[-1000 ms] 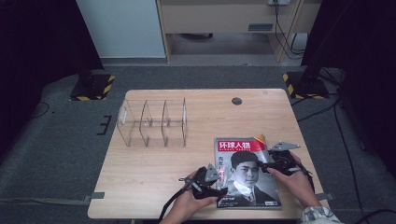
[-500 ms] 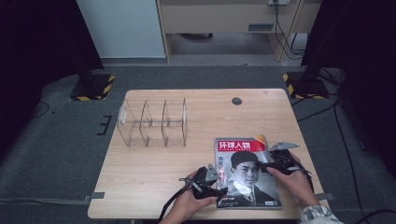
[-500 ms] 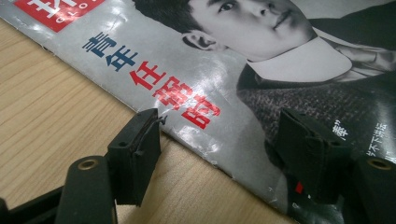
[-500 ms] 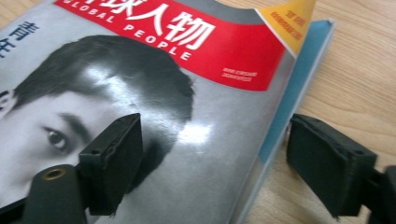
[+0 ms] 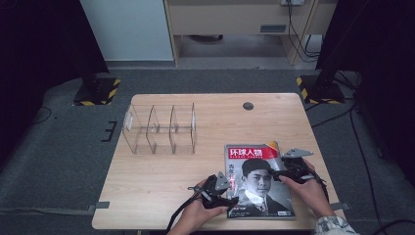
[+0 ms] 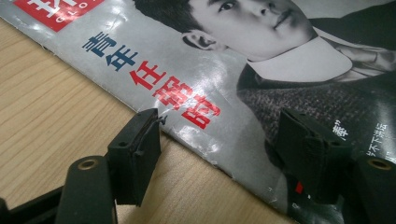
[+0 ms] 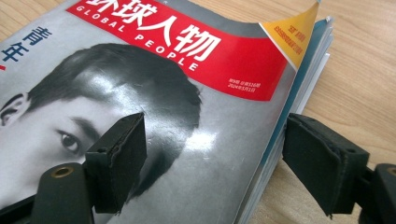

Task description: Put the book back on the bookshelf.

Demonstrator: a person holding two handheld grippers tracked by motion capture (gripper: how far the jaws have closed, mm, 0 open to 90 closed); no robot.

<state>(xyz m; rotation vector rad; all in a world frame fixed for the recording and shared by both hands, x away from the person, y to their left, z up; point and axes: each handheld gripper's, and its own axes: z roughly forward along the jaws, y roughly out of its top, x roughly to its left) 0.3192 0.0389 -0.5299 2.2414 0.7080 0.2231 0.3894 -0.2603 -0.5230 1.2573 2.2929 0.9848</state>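
- The magazine [image 5: 259,181] lies flat at the near right of the pale wood-grain tabletop [image 5: 161,181]; its red banner reads "GLOBAL PEOPLE" under big white Chinese characters.
- Its cover is glossy, a grey portrait, with a curled orange corner and blue and red characters down the spine side.
- The left tongs [image 6: 219,140] straddle the spine edge, spread and gripping nothing.
- The right tongs [image 7: 215,154], jaws just narrowing a little, bracket the page edge without pinching.
- A clear plastic divider rack [image 5: 161,128] stands well apart.
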